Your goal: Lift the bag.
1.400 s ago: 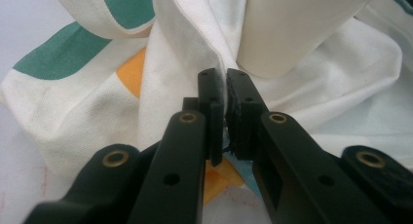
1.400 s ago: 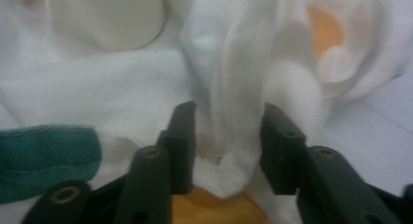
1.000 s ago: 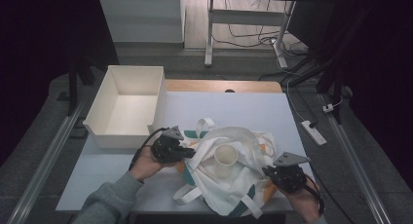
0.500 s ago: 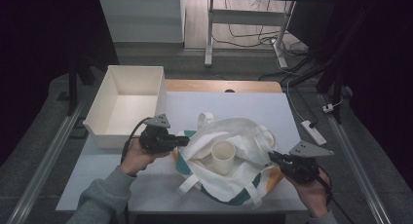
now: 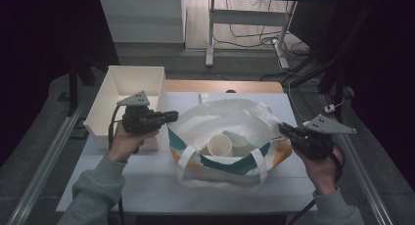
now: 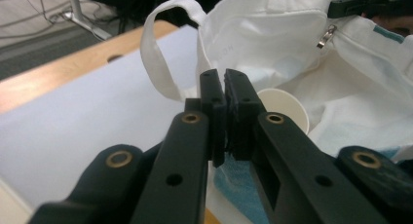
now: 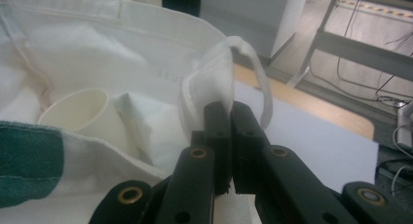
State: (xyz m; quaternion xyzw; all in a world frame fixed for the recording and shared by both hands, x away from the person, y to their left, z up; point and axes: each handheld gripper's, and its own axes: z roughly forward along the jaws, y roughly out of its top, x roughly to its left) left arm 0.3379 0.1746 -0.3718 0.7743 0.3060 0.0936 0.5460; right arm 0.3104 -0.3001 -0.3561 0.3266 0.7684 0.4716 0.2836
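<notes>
— On the white table (image 5: 147,186), mid-way across, what stands there?

— A tote bag (image 5: 230,122), white with teal and orange at the base, its mouth pulled wide. A paper cup (image 5: 219,146) stands upright inside it (its rim shows pale in both gripper views).

— And the tools?

— At the bag's left edge the left gripper (image 5: 169,116) has its jaws pressed together on the cloth of the rim. The right gripper (image 5: 284,129) pinches the opposite edge, jaws tight on a fold by the strap (image 7: 255,83).

— What lies beyond?

— A white bin (image 5: 129,88) sits just left of the bag, behind the left hand (image 5: 125,139).
</notes>
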